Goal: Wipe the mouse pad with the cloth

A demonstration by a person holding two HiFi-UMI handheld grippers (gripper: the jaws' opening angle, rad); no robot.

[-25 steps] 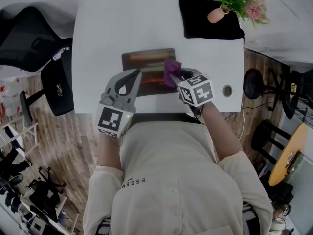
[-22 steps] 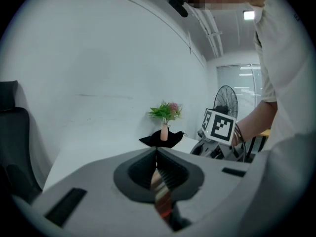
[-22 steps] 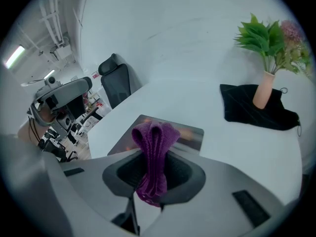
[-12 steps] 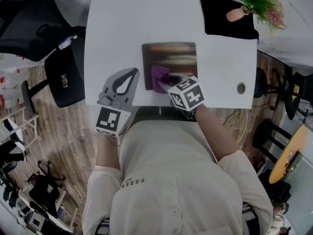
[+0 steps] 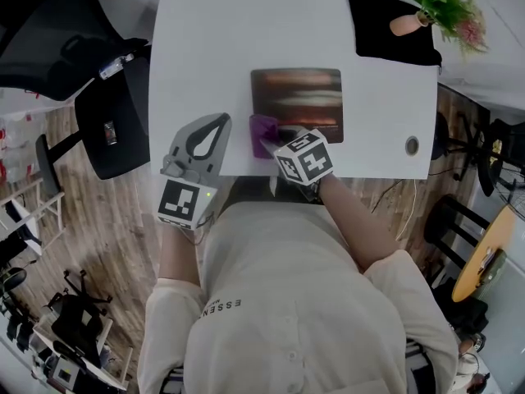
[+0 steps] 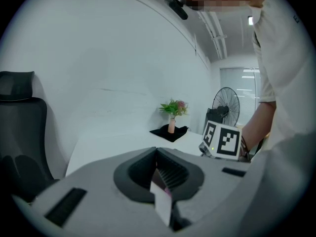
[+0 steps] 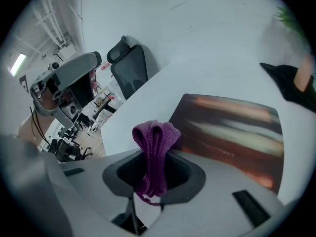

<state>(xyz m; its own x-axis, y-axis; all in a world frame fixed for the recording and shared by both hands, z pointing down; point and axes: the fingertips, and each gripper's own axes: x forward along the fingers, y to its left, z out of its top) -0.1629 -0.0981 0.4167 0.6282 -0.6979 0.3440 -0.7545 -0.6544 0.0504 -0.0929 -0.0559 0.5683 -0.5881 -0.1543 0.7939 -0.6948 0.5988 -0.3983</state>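
Observation:
A dark reddish-brown mouse pad [image 5: 297, 103] lies on the white table [image 5: 205, 39]. My right gripper [image 5: 271, 141] is shut on a folded purple cloth [image 5: 262, 128], which rests at the pad's near left edge. In the right gripper view the cloth [image 7: 155, 137] sticks up from between the jaws of the right gripper [image 7: 154, 158], with the mouse pad [image 7: 232, 127] just beyond. My left gripper [image 5: 218, 123] hovers over the table's near edge, left of the pad, jaws together and holding nothing. In its own view the left gripper [image 6: 158, 154] points across the table toward the wall.
A black mat [image 5: 390, 31] with a small potted plant [image 5: 435, 6] sits at the table's far right corner. A round cable hole [image 5: 412, 145] lies near the right edge. A black office chair [image 5: 74, 48] stands left of the table. A floor fan [image 6: 226, 107] stands further off.
The right gripper has dragged the purple cloth leftward across the mouse pad, from its right-middle to its near left edge. The left gripper has stayed beside the pad.

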